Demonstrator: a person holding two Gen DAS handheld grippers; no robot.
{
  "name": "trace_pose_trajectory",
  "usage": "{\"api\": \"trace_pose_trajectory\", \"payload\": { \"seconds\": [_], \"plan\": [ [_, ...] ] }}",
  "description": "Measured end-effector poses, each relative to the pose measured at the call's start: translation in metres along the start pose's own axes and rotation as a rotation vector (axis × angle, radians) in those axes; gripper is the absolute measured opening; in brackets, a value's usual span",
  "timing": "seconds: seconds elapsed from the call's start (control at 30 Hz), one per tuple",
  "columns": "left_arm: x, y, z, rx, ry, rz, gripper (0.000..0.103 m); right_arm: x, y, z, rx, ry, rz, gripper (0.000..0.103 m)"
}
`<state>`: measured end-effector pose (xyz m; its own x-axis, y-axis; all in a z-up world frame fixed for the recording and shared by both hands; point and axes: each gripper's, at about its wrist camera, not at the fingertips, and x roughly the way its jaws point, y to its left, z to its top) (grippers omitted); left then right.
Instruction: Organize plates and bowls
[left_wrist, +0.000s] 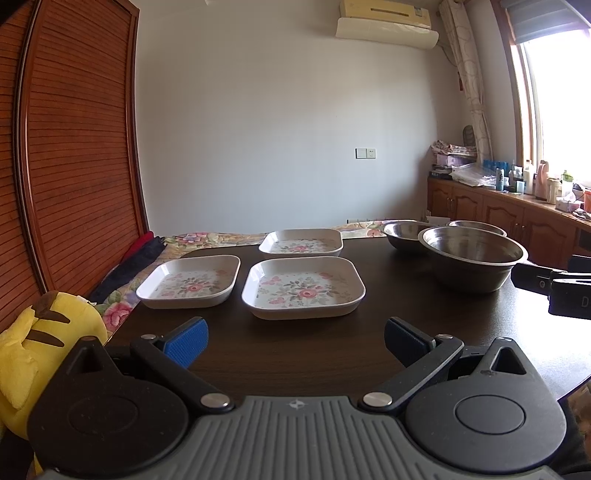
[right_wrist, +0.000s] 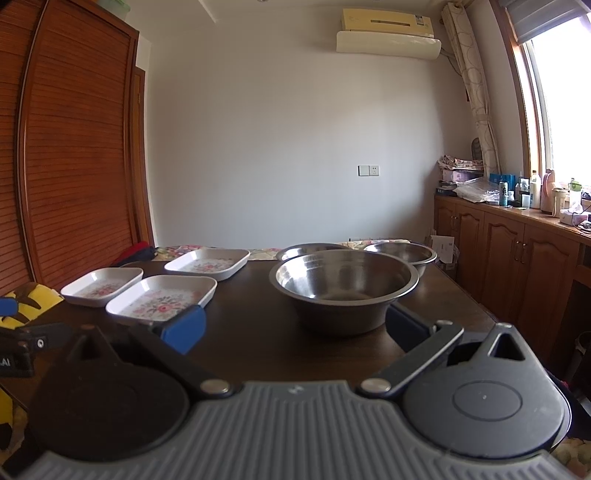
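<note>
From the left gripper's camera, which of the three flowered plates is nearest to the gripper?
The plate straight ahead of the left gripper, in the front row on the right. One plate lies farther left, and one behind.

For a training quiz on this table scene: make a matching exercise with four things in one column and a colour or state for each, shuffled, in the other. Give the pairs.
Things:
1. nearest plate
2. nearest bowl
3. left gripper
4. plush toy

Descriptions:
A. yellow, beside the table
B. open, holding nothing
C. plain steel, round, empty
D. white, square, floral print

Pairs: 1-D, 2-C, 3-B, 4-A
</note>
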<state>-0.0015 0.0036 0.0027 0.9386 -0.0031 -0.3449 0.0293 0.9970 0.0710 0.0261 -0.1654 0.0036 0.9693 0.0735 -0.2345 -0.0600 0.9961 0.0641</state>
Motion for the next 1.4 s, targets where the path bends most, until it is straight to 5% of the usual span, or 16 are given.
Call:
{"api": "trace_pose_trajectory", "payload": {
  "seconds": [1.4],
  "plan": [
    [0.0016,-0.0007,-0.0008,0.01,0.002,0.002,0.103,-0.0008,-0.0023,0.0008,0.0,-0.001,-0.002,0.103]
  ]
}}
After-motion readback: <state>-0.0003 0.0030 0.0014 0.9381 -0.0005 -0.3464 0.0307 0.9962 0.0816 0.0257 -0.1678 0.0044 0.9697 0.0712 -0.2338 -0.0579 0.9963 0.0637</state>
